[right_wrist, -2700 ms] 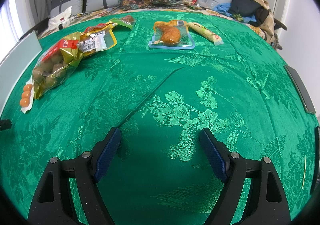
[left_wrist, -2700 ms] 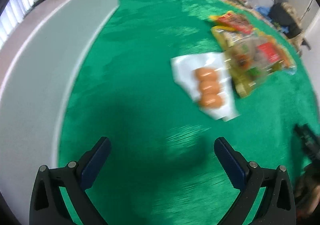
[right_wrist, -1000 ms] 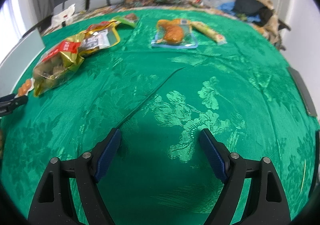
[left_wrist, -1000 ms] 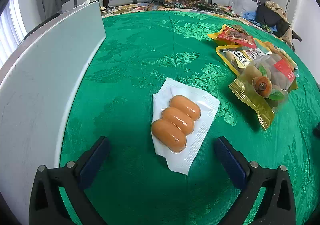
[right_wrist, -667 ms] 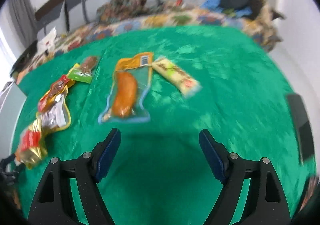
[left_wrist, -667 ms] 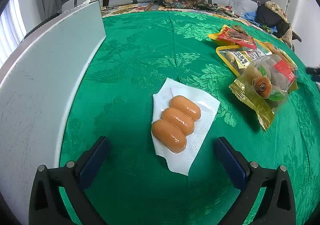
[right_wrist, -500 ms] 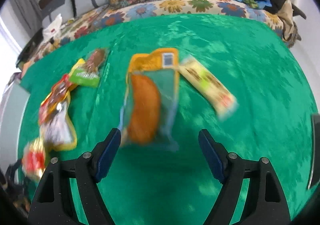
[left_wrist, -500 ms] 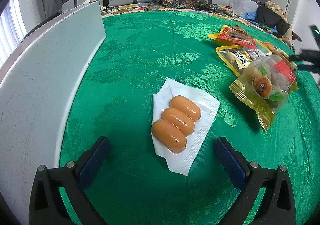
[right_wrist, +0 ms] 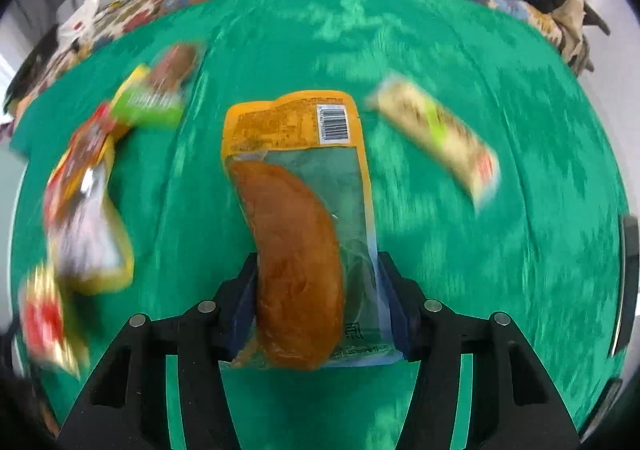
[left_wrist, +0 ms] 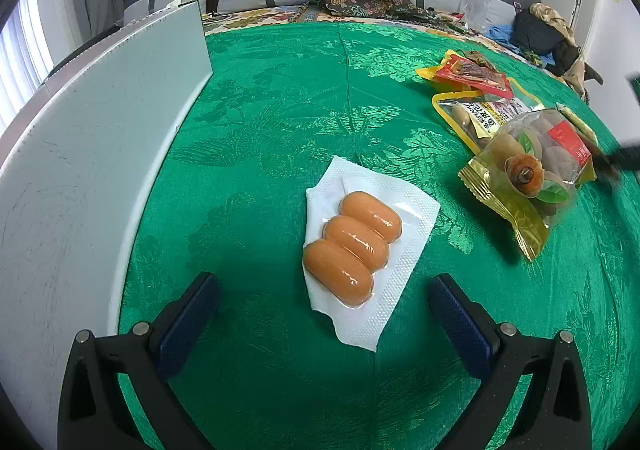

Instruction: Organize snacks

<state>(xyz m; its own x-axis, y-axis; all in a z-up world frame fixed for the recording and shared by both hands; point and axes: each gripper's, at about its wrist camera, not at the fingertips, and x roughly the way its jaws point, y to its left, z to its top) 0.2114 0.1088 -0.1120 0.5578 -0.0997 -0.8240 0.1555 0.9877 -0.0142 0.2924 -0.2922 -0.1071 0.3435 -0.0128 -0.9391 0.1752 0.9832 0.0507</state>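
We grip chicken-leg pouch in right tongs mid-surface. Left tongs gape wide, empty, over sausage pack near left edge. Sorting barely begun; most snacks unsorted.

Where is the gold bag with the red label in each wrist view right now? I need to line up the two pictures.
Left wrist view: gold bag with the red label at right of centre, lying on the green cloth, right of the three-sausage pack.
Right wrist view: blurred, at the lower left edge.
Shared landmark: the yellow-edged pouch next to it, at left in the right wrist view.
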